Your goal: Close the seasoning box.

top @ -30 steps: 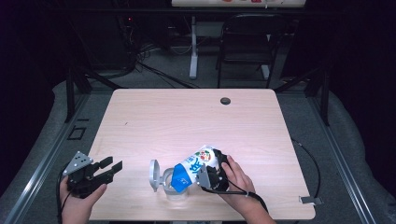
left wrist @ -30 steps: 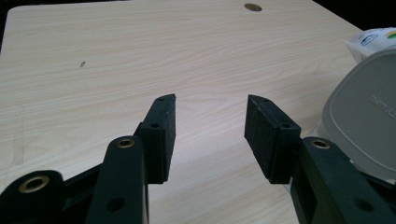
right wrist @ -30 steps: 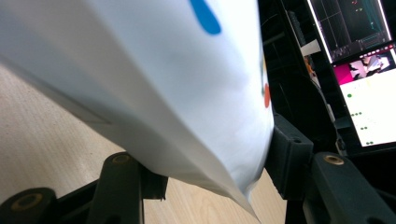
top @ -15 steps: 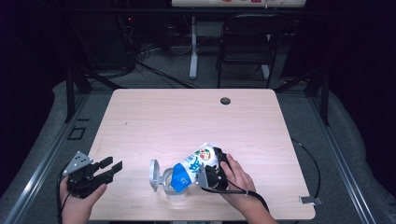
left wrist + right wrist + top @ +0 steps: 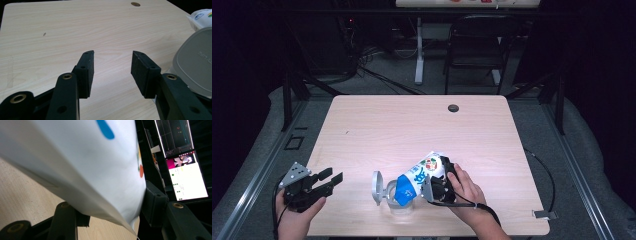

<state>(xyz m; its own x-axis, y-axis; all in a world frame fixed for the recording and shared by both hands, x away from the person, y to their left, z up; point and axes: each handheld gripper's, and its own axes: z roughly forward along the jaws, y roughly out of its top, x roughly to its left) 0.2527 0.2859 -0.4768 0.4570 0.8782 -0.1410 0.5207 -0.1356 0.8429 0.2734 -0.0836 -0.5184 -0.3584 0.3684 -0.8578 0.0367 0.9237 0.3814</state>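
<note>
Between the right hand-held gripper's [image 5: 432, 186] jaws, a tilted white-and-blue pouch [image 5: 419, 176].

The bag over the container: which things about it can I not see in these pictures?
- High view: the bag covers the container mouth, so any contents or pouring stay hidden.
- Right gripper view: the bag is close and blurred; its print is unreadable.
- Left gripper view: the right edge cuts off the lid and the bag.
</note>
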